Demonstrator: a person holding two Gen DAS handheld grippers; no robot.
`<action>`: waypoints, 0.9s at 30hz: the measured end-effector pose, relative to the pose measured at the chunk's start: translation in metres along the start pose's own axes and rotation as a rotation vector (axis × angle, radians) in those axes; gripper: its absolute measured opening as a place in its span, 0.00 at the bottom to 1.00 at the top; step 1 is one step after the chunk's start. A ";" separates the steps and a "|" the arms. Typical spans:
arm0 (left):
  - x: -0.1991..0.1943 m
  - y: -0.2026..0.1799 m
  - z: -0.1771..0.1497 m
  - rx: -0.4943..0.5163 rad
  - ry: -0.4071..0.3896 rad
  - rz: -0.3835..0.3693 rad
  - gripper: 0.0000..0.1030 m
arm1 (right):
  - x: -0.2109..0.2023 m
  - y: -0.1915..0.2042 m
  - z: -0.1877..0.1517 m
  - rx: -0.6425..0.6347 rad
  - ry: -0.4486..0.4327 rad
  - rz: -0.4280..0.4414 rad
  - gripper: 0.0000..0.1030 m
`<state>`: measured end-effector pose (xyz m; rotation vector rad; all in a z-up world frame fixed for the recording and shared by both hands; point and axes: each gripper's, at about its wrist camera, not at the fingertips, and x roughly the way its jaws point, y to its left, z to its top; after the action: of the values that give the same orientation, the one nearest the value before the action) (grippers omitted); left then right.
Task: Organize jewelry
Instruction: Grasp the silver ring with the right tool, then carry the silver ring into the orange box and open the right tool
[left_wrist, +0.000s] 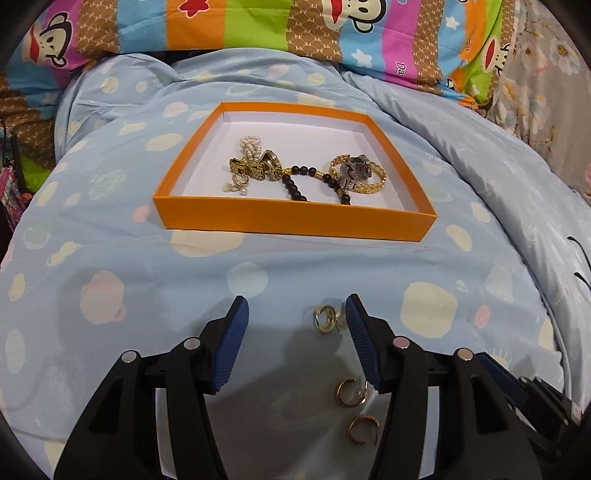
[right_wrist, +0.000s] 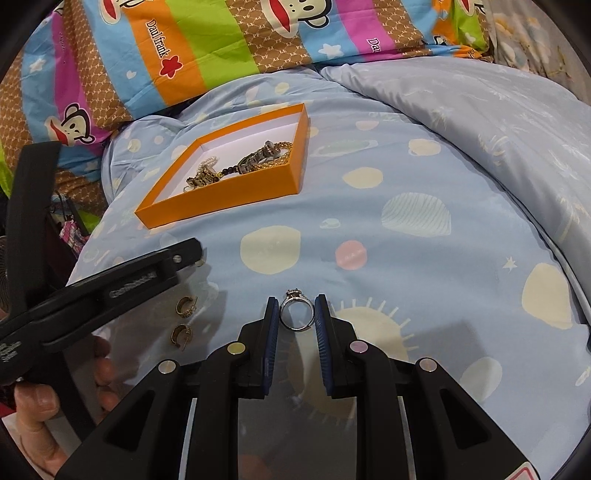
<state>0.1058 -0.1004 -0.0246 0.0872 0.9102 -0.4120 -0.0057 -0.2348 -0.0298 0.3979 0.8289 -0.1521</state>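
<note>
— Left wrist view? Left gripper (left_wrist: 297, 314) spread wide over pale blue spotted bedding (left_wrist: 110, 236), pads clear of the small gold earrings (left_wrist: 325, 317) lying between them. Orange tray (left_wrist: 295, 218) beyond, holding pearls, gold watch, dark beads.

— Right wrist view? Right gripper (right_wrist: 295, 314) clamped on a silver ring (right_wrist: 296, 314), held upright. Bright cartoon-monkey pillow (right_wrist: 166, 55) behind the tray (right_wrist: 221, 199).
</note>
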 end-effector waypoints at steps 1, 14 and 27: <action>0.001 -0.002 0.000 0.007 -0.004 0.012 0.51 | 0.000 0.000 0.000 -0.001 0.000 0.000 0.19; -0.005 -0.005 -0.003 0.030 -0.028 0.031 0.00 | 0.001 0.000 0.000 0.003 0.000 0.008 0.19; -0.046 0.013 -0.002 0.007 -0.095 0.019 0.00 | -0.004 0.000 0.000 0.009 -0.011 0.014 0.19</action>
<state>0.0842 -0.0741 0.0090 0.0815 0.8135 -0.3980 -0.0085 -0.2349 -0.0274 0.4113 0.8148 -0.1449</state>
